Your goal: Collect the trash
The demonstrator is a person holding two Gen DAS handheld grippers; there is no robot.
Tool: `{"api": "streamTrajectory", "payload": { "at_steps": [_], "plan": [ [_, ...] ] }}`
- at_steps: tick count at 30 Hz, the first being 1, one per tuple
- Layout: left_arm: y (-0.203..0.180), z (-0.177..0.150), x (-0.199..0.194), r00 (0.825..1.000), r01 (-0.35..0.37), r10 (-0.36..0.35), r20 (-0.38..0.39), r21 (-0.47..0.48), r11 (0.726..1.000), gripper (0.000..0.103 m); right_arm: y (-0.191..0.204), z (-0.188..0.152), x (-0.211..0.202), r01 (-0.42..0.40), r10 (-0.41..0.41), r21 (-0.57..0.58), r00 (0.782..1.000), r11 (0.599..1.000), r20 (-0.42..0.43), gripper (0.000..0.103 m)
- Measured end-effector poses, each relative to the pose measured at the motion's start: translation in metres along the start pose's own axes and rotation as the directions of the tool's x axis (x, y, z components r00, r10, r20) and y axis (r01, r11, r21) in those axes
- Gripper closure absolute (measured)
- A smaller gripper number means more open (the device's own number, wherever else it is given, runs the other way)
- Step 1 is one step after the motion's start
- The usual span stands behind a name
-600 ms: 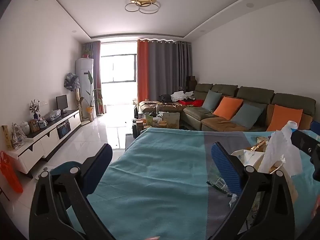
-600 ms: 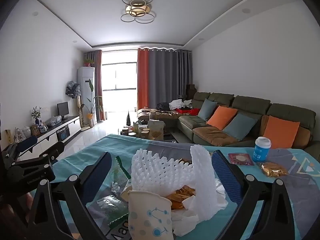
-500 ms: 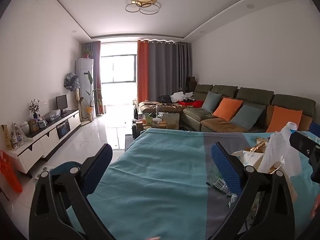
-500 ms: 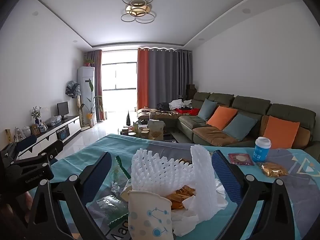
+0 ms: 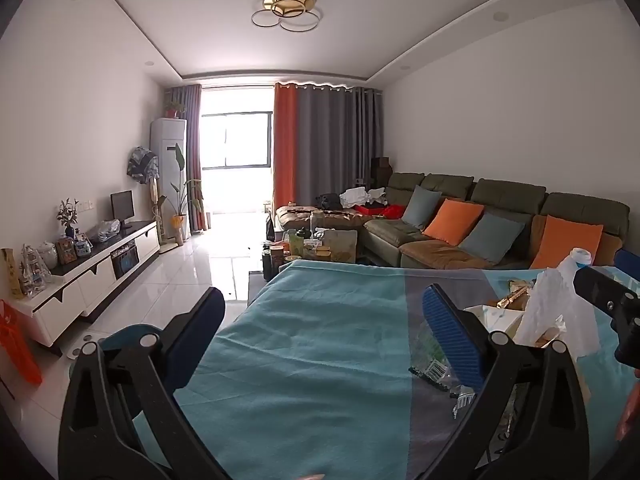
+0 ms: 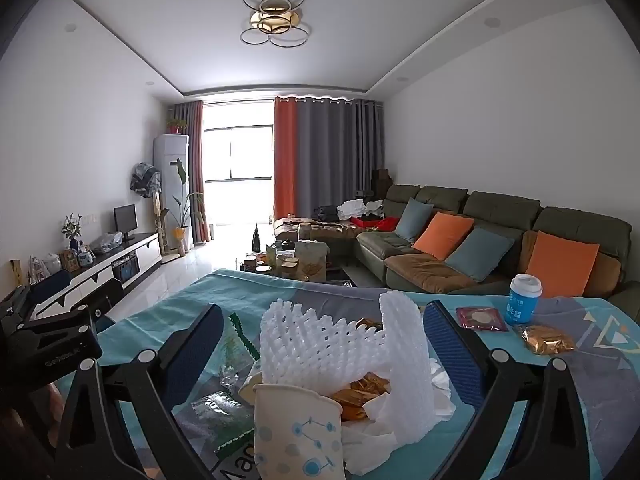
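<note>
Between right fingers [image 6: 452, 356] | foam net [image 6: 340, 344], untouched | spread wide

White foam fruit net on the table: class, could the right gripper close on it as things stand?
Probably yes. The right gripper is open, and the white foam fruit net stands between its blue pads, with nothing blocking. The paper cup and tissue crowd its base.
</note>
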State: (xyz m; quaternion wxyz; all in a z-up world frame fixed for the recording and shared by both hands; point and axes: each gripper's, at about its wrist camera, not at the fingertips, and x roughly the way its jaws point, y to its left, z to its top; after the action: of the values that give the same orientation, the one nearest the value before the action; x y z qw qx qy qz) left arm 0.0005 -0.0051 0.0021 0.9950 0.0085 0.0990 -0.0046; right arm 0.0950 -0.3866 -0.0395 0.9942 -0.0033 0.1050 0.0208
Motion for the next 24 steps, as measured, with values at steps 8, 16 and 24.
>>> {"api": "streamTrajectory", "payload": {
  "at_steps": [8, 16, 24],
  "plan": [
    [0.0034, 0.0030, -0.0003, 1.000, 0.007, -0.007, 0.004, -0.003, 1.000, 0.006, 0.0004, 0.0008, -0.0036, 0.003, -0.003, 0.002, 1.000, 1.000, 0.002, 0.006],
    [0.0037, 0.0042, 0.0008, 1.000, 0.006, -0.006, 0.007, -0.006, 1.000, 0.006, 0.0007, 0.0009, -0.0037, 0.002, -0.002, 0.002, 1.000, 1.000, 0.000, 0.006],
    [0.0057, 0.0035, 0.0002, 1.000, 0.006, -0.006, 0.008, -0.010, 1.000, 0.006, 0.0027, 0.0002, -0.0021, 0.001, -0.001, 0.003, 1.000, 1.000, 0.001, 0.006]
  ]
}}
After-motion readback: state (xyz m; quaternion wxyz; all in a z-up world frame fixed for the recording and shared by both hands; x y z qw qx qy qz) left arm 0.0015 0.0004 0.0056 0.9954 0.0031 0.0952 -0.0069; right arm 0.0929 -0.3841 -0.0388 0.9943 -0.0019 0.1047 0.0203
